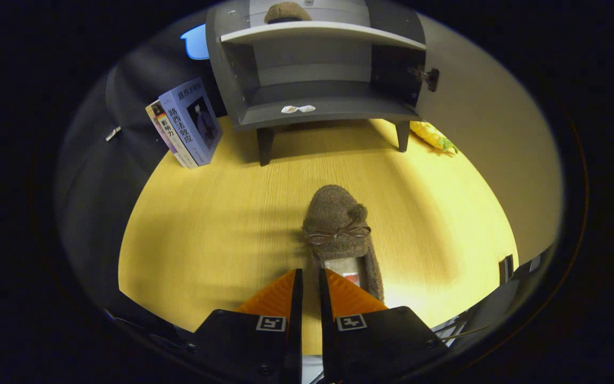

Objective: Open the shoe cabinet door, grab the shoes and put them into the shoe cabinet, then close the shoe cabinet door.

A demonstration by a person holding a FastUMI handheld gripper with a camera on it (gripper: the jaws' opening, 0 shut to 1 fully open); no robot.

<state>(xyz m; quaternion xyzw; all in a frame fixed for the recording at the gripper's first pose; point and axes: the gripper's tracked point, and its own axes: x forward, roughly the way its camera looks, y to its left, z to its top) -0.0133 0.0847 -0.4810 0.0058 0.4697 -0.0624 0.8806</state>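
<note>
A brown fuzzy slipper point(339, 229) with a small bow lies toe-forward on the yellow wooden table point(221, 224), just ahead of my fingers. My gripper point(308, 273) is shut on the left side wall of the slipper near its heel, with only a narrow gap between the fingers. Beyond the slipper stands the grey shoe cabinet point(307, 101) on short legs. Its dark door point(397, 69) is swung open to the right, handle point(429, 78) outward. A second brown slipper point(287, 12) rests on the cabinet's upper shelf. The lower shelf holds a small white packet point(297, 109).
Two books point(187, 128) lean against the booth wall left of the cabinet. A yellow soft toy point(435, 136) lies by the cabinet's right leg. Bare tabletop stretches between the slipper and the cabinet.
</note>
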